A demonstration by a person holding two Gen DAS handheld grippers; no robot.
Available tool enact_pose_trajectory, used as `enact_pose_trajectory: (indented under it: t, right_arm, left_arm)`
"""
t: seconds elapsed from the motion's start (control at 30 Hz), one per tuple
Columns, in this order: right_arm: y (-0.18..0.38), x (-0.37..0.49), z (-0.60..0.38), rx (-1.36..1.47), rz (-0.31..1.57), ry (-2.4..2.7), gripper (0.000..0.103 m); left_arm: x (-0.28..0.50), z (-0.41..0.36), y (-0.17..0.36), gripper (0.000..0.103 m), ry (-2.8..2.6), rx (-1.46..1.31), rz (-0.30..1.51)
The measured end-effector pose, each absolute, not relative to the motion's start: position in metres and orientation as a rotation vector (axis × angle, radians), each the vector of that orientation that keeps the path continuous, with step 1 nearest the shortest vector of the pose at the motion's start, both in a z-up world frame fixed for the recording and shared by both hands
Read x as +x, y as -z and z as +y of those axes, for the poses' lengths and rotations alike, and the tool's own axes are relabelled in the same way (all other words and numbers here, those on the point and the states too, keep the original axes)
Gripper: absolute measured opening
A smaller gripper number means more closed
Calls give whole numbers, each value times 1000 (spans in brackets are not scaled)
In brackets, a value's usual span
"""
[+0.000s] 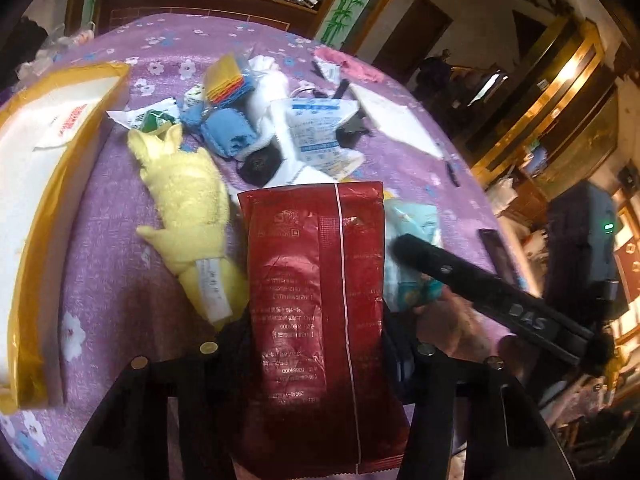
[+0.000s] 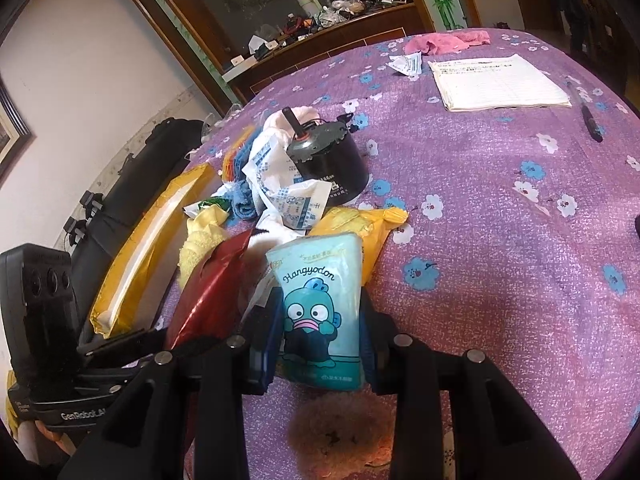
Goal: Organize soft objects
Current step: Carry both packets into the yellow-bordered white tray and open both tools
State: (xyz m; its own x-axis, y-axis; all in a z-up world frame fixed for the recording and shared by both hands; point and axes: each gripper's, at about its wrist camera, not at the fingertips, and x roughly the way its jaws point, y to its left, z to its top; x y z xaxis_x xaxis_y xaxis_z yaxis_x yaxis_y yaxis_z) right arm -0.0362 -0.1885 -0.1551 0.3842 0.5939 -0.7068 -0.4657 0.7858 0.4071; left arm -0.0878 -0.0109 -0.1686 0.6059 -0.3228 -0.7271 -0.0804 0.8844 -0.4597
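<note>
My left gripper (image 1: 316,356) is clenched on a dark red foil packet (image 1: 316,300), which stands up between its two fingers with the printed back and centre seam facing the camera. My right gripper (image 2: 320,344) is grasping a pale blue tissue pack (image 2: 320,312) printed with a teal cartoon fish and the word "Hangyodon"; the pack sits upright between the fingers. In the right wrist view the red packet shows just left of the tissue pack, so the two held things are near each other, over the near part of the worktop (image 2: 500,240), which is covered in a purple cloth with small flowers.

Left of the red packet, in the left wrist view, a yellow plush towel (image 1: 188,208) with a white label lies on the cloth. Farther left is a yellow-edged box (image 1: 44,184) with a white inside. Beyond the towel is a loose heap: a blue cloth (image 1: 230,136), a stack of coloured cloths (image 1: 230,80), a white cloth (image 1: 268,88) and white printed sachets (image 1: 320,136). In the right wrist view a black motor (image 2: 332,160) with a shaft stands among that heap, and a yellow packet (image 2: 360,228) lies just behind the tissue pack. At the far side are a pink cloth (image 2: 444,42), a paper pad (image 2: 500,82) and a pen (image 2: 586,110) just right of the pad.
</note>
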Motion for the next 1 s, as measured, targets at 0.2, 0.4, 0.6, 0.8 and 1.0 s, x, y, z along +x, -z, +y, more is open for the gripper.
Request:
enact_pose_trajectory:
  t: [0.2,0.4,0.6,0.8,1.0]
  right_arm:
    - [148,-44,-188,140,903,-688,33]
    - [133,-61,-182,236,862,-749,32]
    - [107,-77,-160,269,819,-849,32]
    - [92,-88,-121,272,843,-960,32]
    - [87,-94,-49,195,876,-1074,33]
  left_arm:
    - [-110,-7,145,55,187,-512,817]
    - [-142,14,126,55,137,-548,747]
    - [-172,45,106,55,67,-595,671]
    - [-199,84,80,55,-27,-617,601]
    - [-212,143,70,55,-172,-637,570]
